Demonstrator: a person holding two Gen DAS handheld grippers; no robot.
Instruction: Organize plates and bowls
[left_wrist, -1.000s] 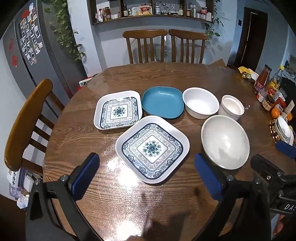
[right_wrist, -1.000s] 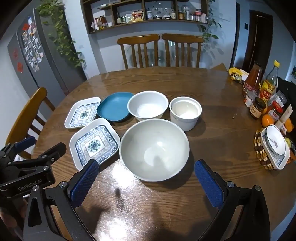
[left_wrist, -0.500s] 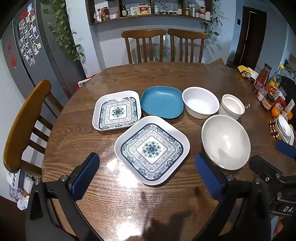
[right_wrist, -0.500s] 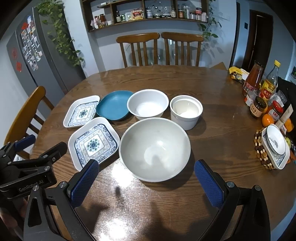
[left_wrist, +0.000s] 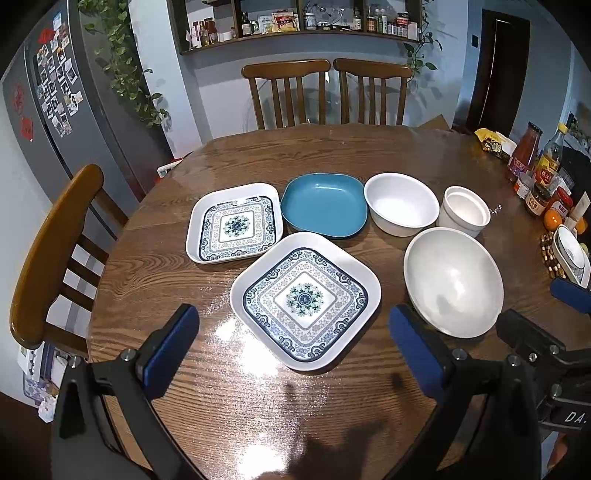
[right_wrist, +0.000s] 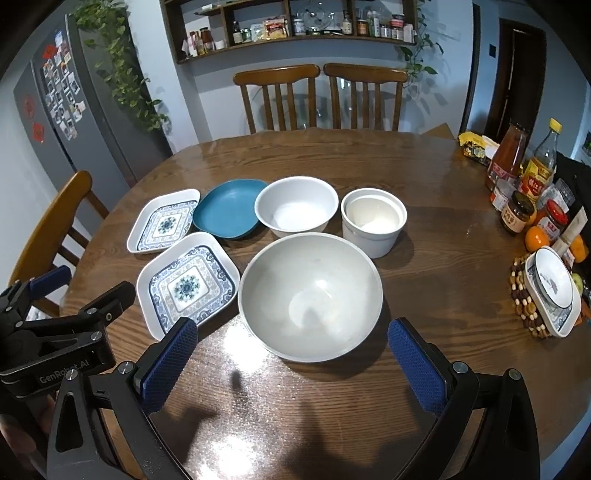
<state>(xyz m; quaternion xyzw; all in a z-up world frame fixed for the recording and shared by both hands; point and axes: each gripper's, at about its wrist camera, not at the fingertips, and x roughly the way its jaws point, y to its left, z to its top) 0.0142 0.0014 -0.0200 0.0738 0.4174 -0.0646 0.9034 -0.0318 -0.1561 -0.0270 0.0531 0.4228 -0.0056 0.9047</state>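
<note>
On the round wooden table lie two square blue-patterned plates, a larger near one and a smaller far one. Beside them are a blue dish, a white bowl, a white cup-like bowl and a large white bowl. My left gripper is open and empty just short of the larger plate. My right gripper is open and empty just short of the large bowl.
Sauce bottles and jars, oranges and a small dish on a beaded mat crowd the table's right edge. Two chairs stand at the far side, another chair at the left. A fridge stands left.
Both grippers have shifted very slightly; the dishes look a touch nearer and lower in the views. Nothing was taken hold of or moved.
</note>
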